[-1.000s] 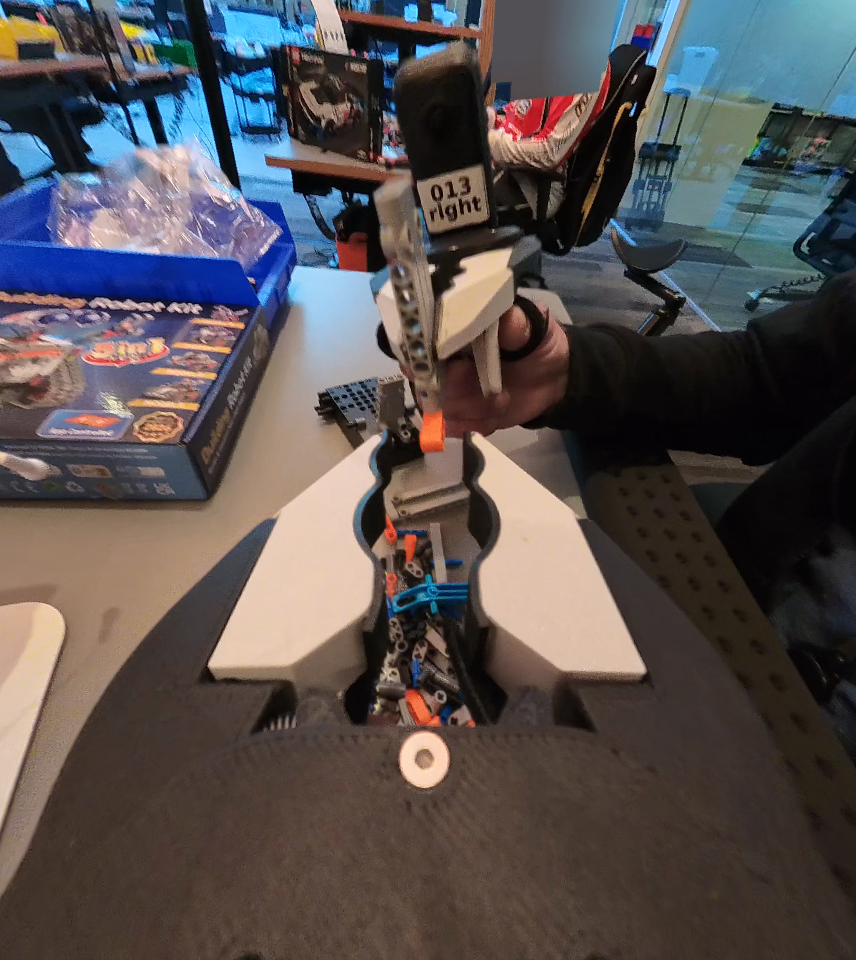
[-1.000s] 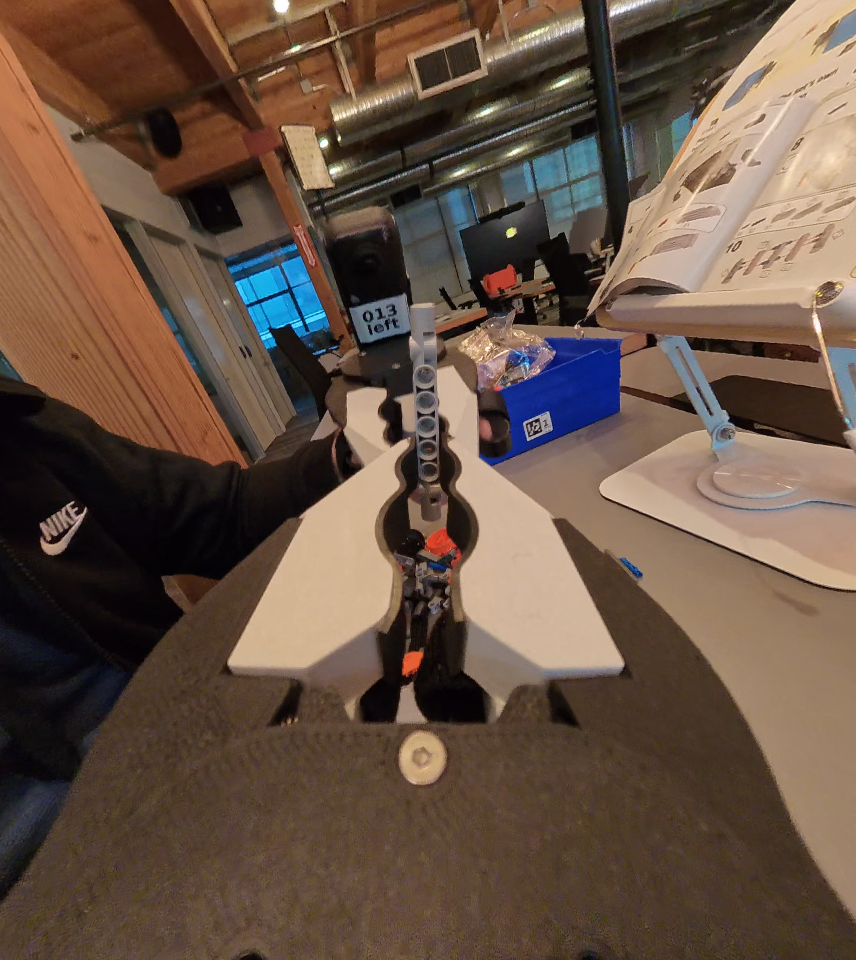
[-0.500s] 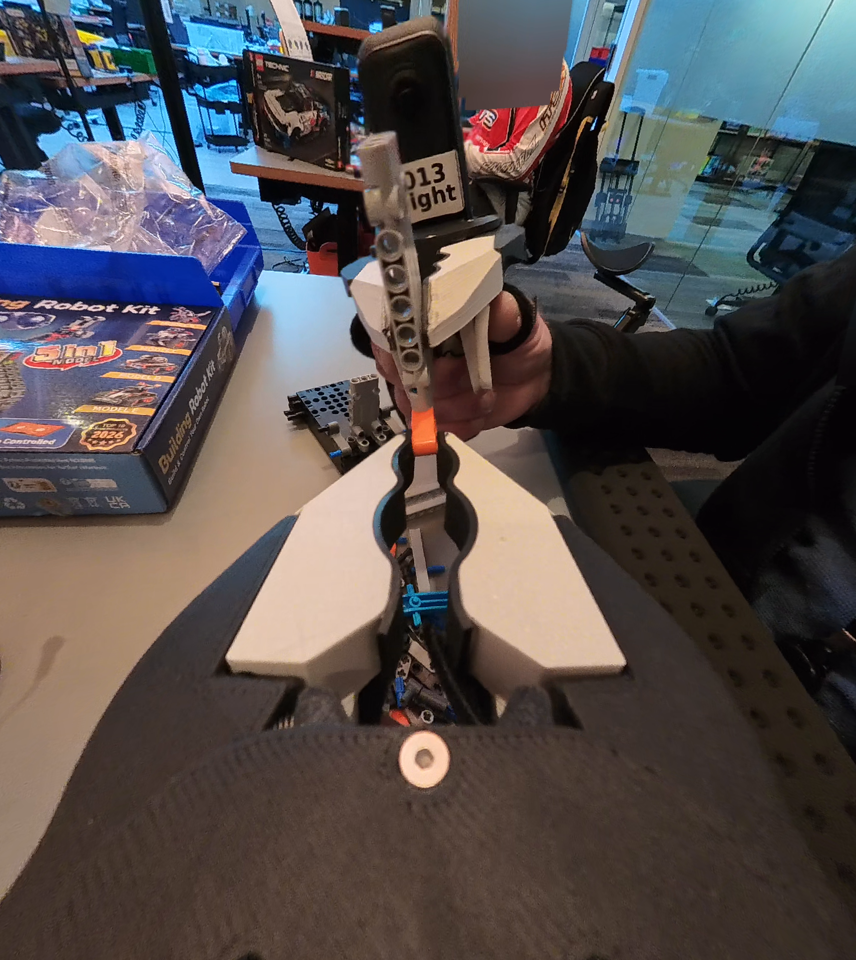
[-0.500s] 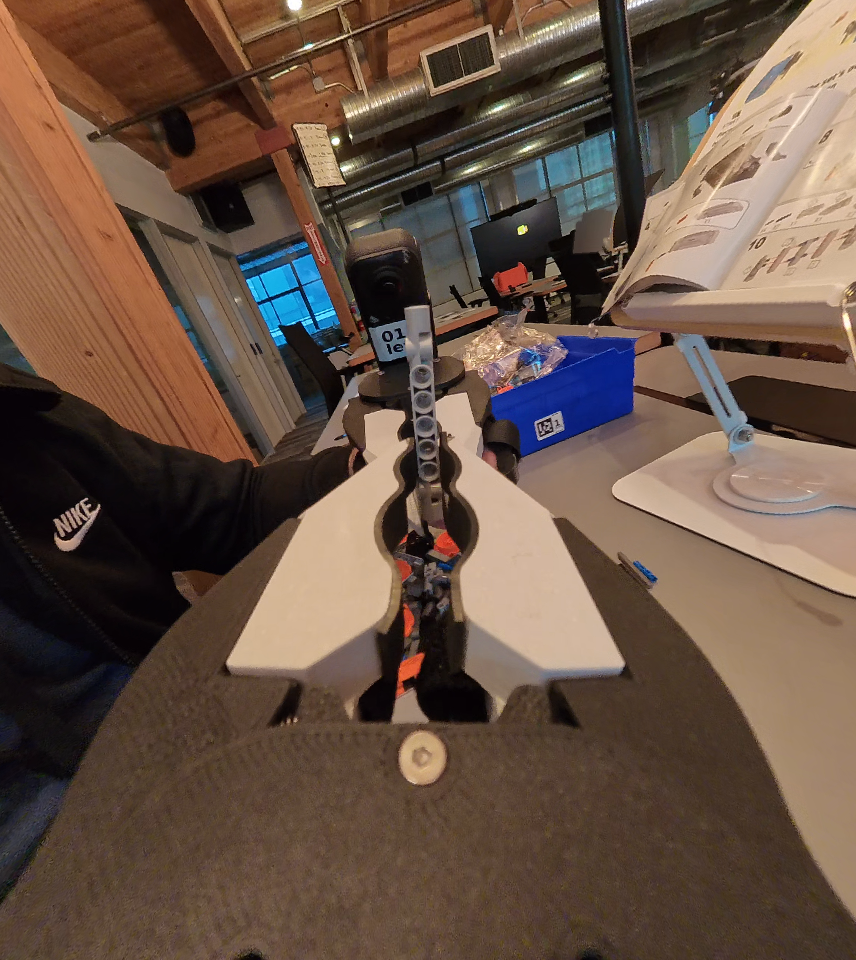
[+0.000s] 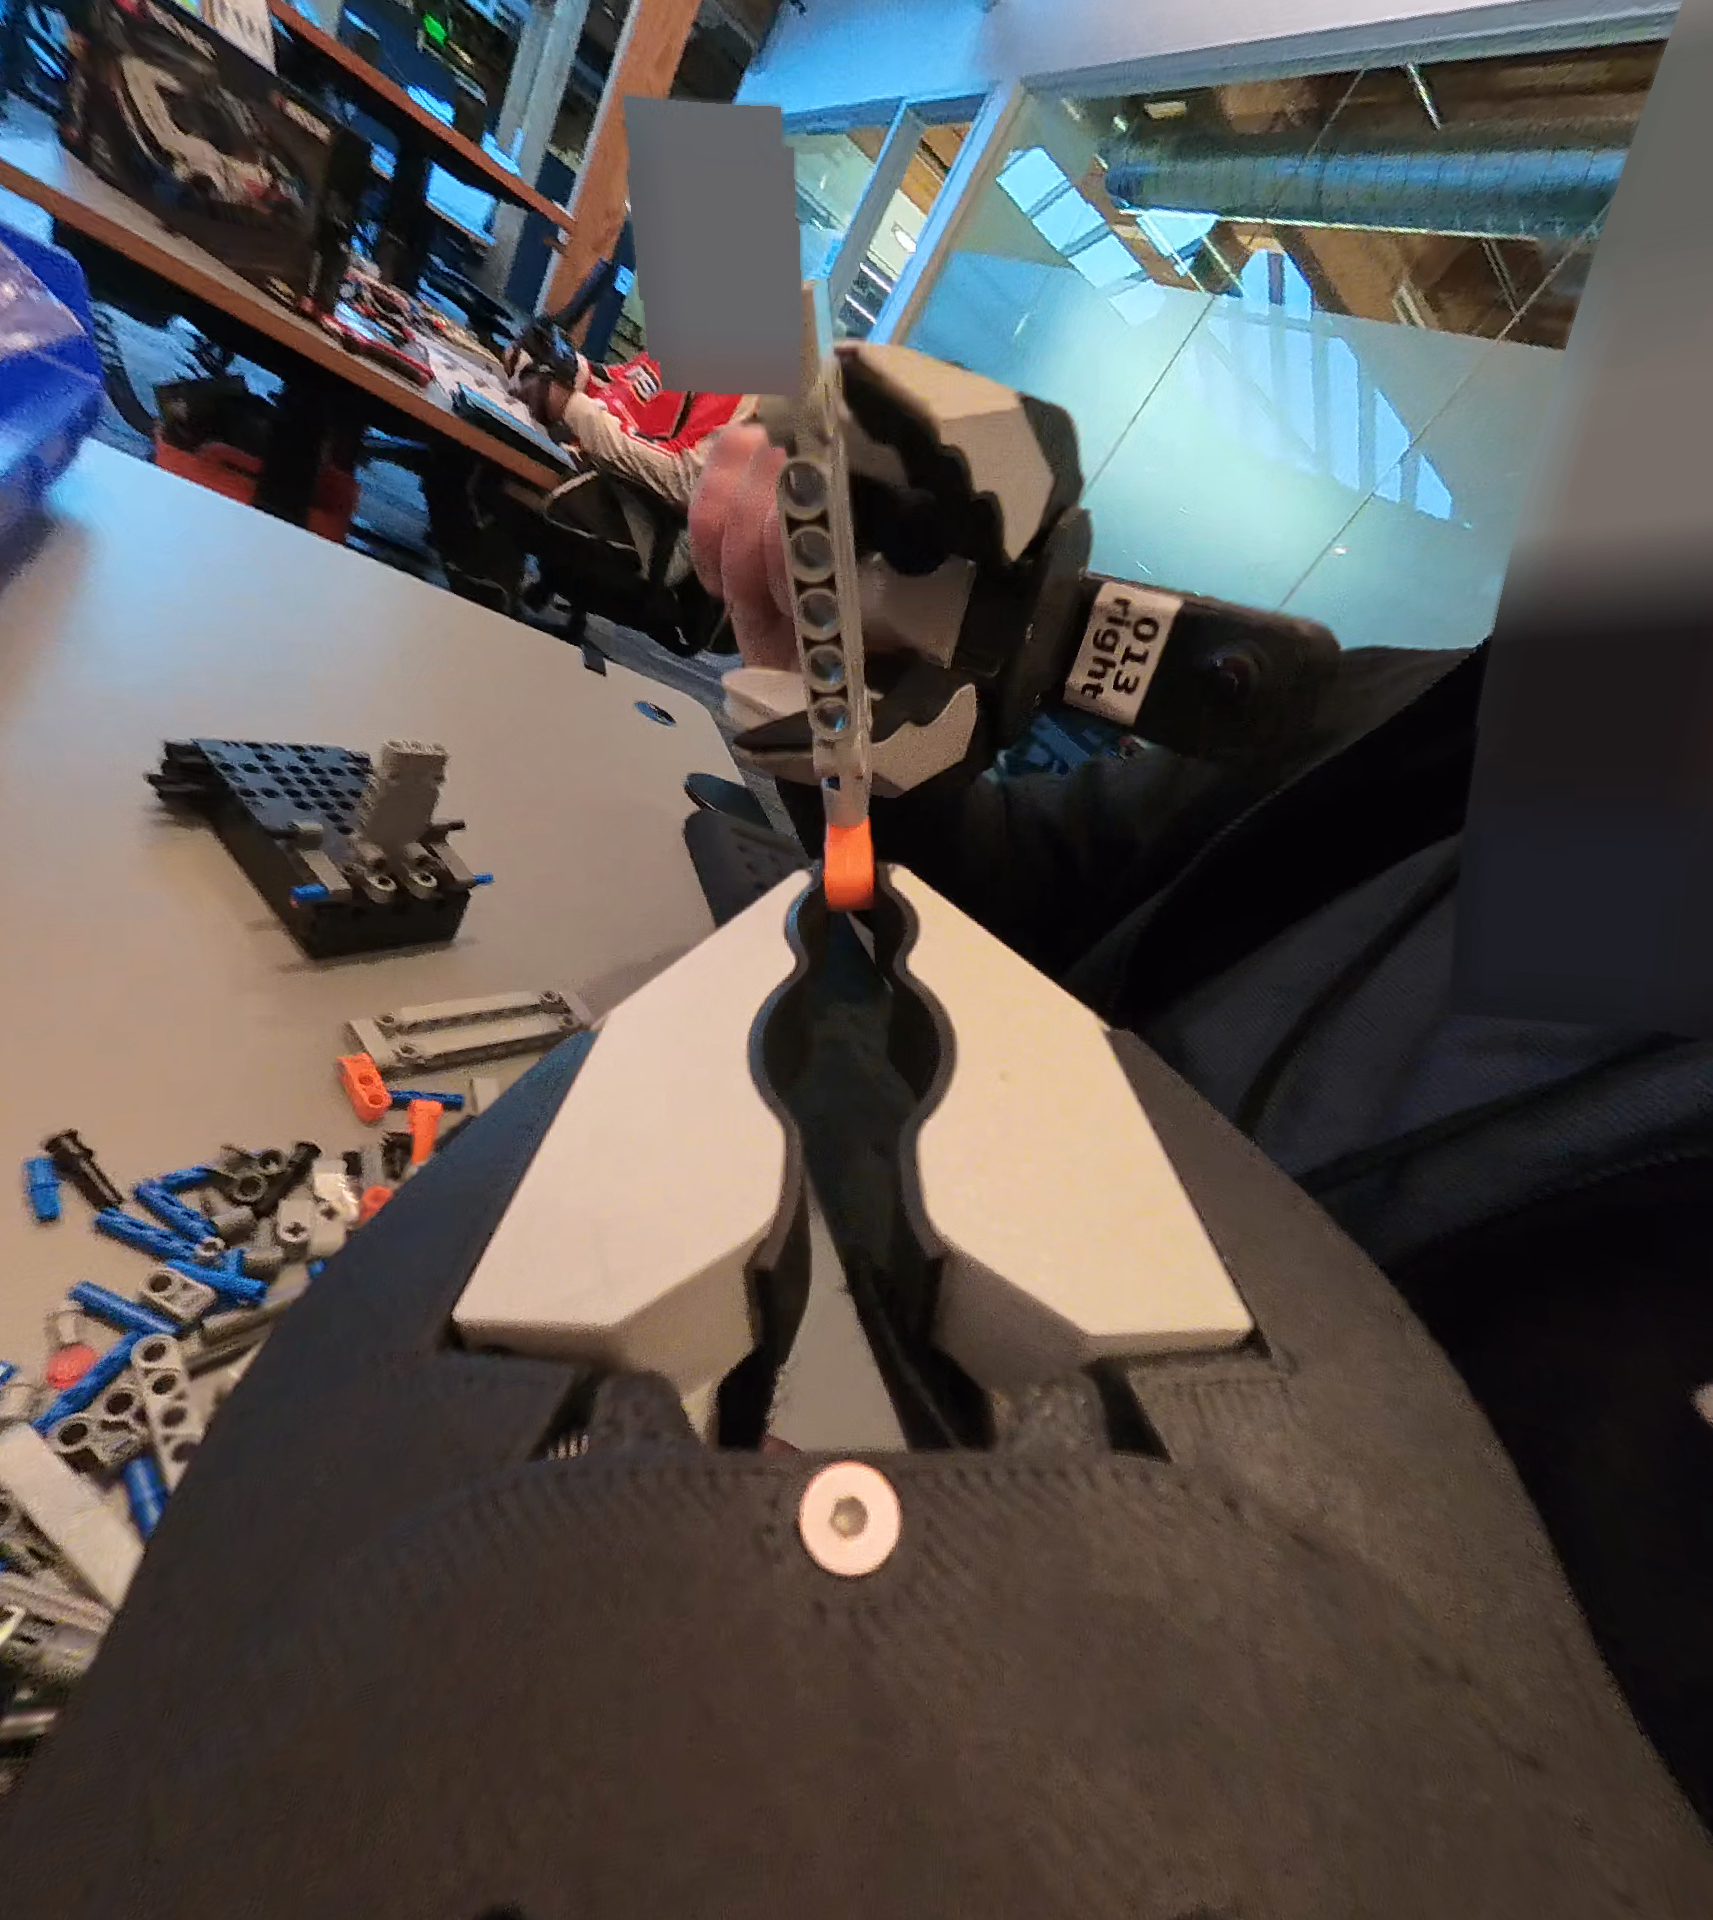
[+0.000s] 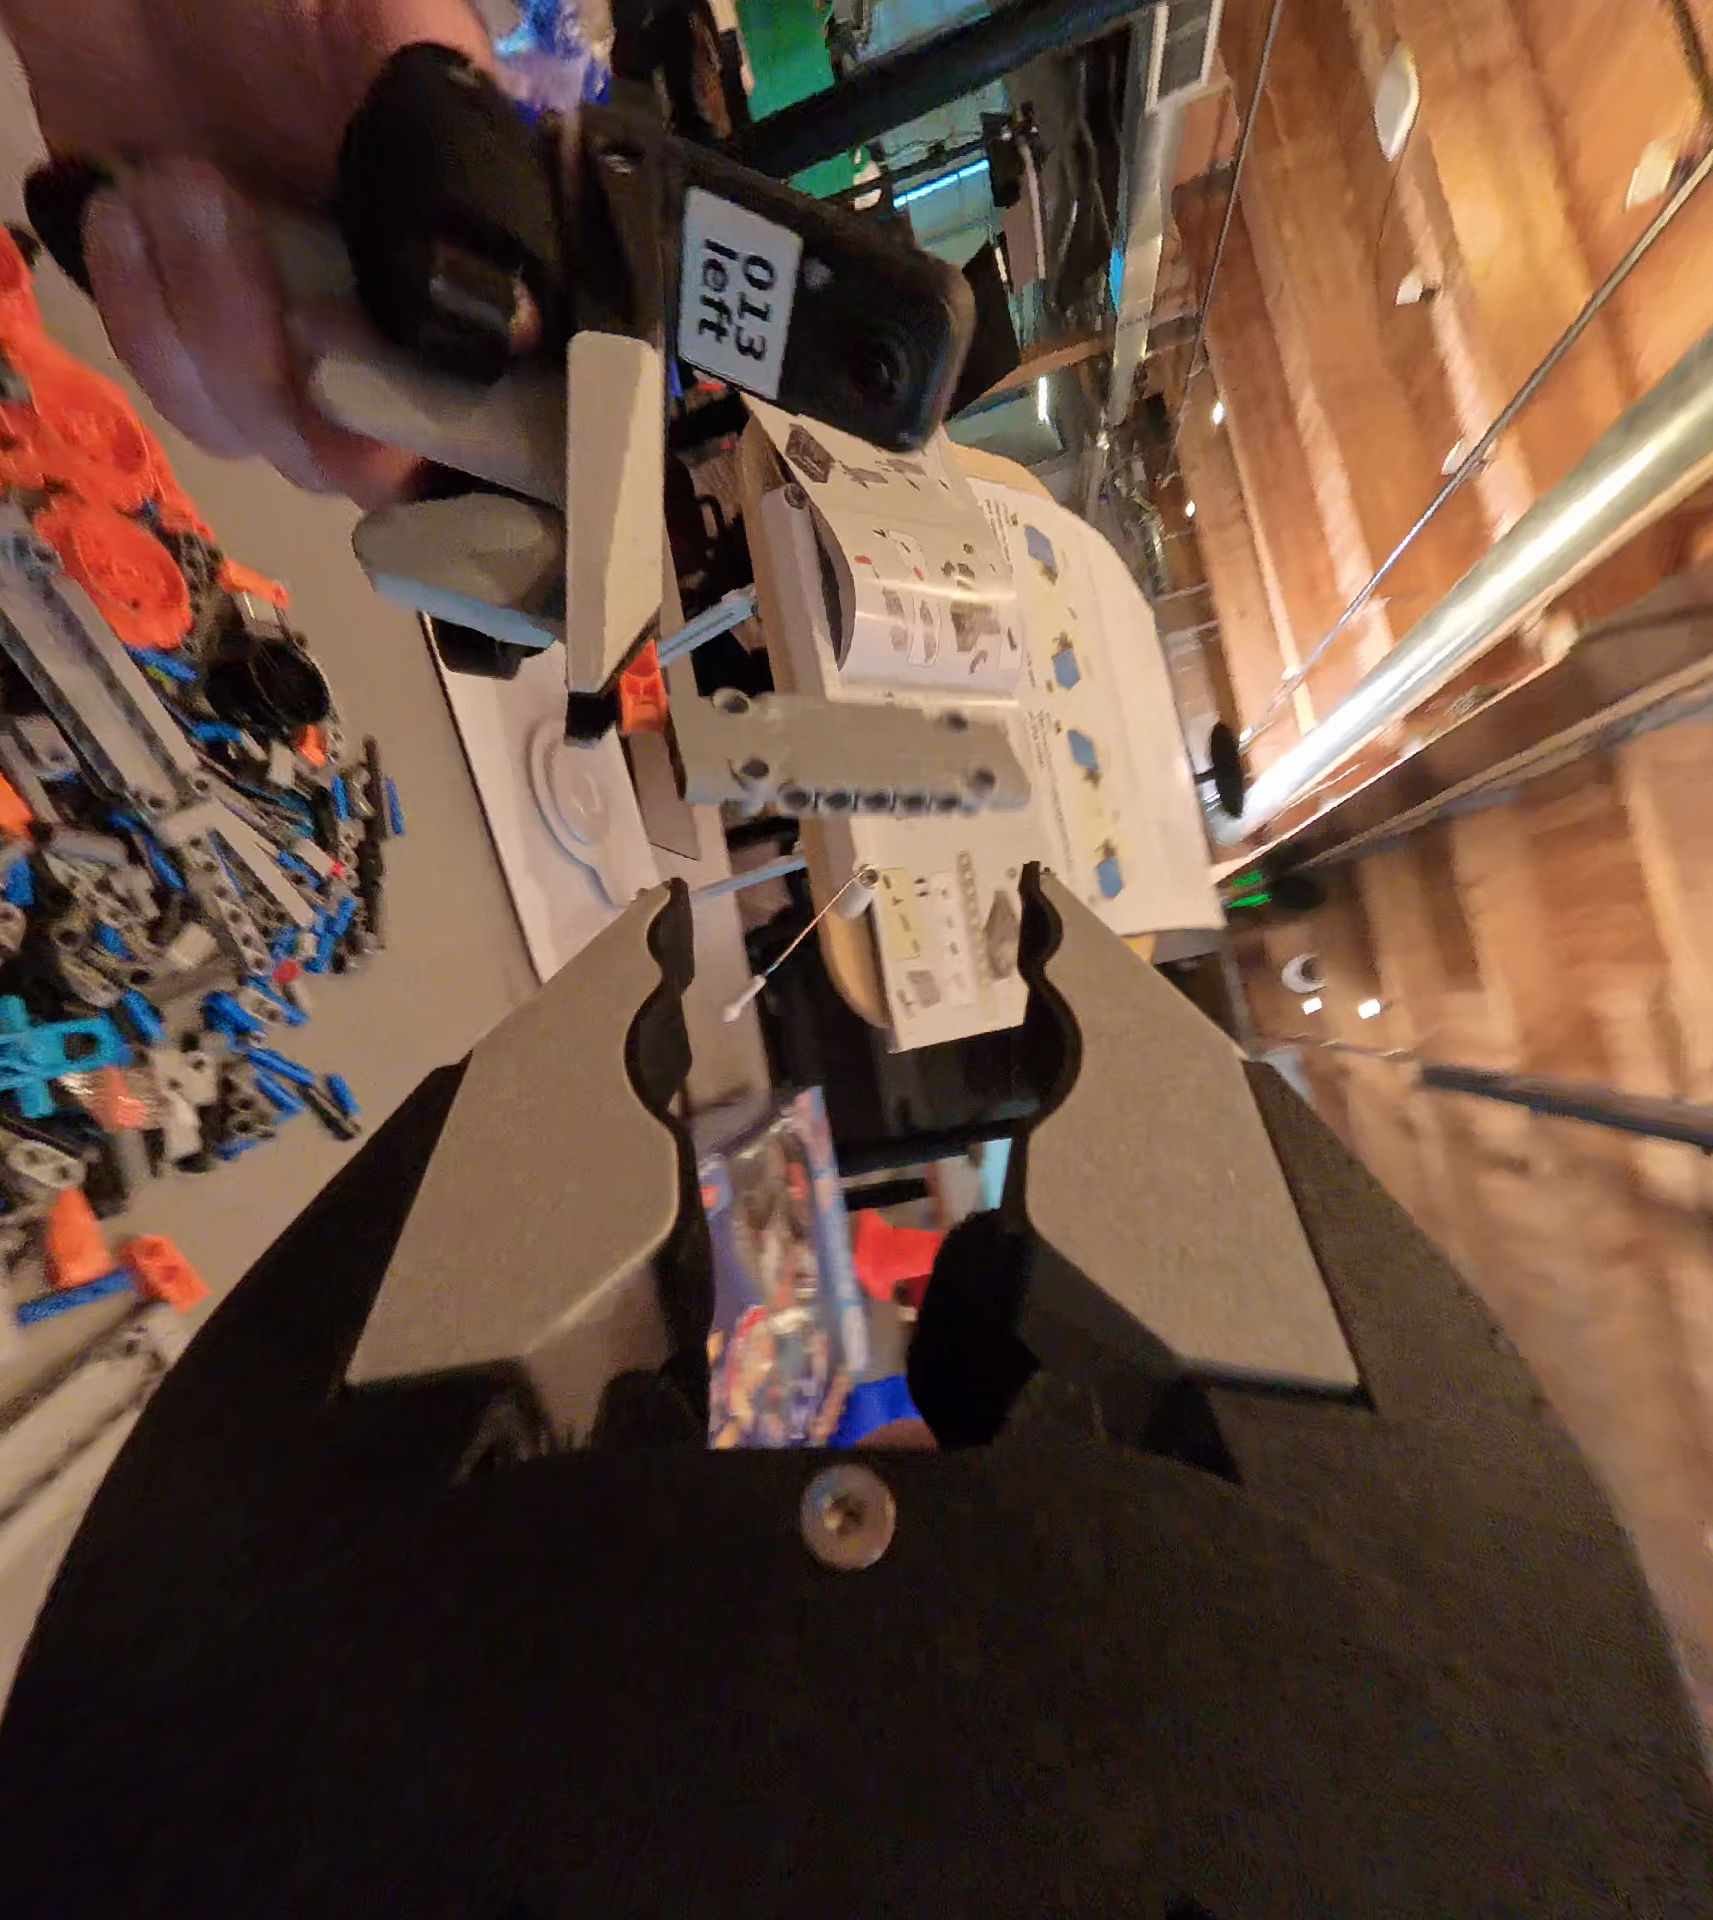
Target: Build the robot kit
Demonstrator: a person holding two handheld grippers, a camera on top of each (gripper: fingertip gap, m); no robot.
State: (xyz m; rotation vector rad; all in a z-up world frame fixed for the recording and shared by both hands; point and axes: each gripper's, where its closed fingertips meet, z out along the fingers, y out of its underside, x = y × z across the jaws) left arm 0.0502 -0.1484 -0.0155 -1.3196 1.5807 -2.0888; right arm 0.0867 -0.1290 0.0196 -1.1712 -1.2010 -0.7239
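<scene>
Two hand-held grippers meet above the bench [image 5: 208,665]: the left hand-held gripper [image 5: 847,899] pinches an orange connector [image 5: 845,871] on a grey beam [image 5: 821,613]; the right hand-held gripper [image 6: 852,899] gapes empty, beside loose parts [image 5: 135,1288].

Loose parts [image 5: 135,1340] left of assembly [image 5: 312,831]

Black textured gripper [image 5: 844,914] bodies, white jaws, black sleeves [image 5: 1195,831].

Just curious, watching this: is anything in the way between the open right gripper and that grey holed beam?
Nothing visible. The grey beam sits ahead of the open right gripper, with a bare gap between. The left gripper pinches the orange connector at the beam's end, off to one side; the instruction booklet lies behind.
</scene>
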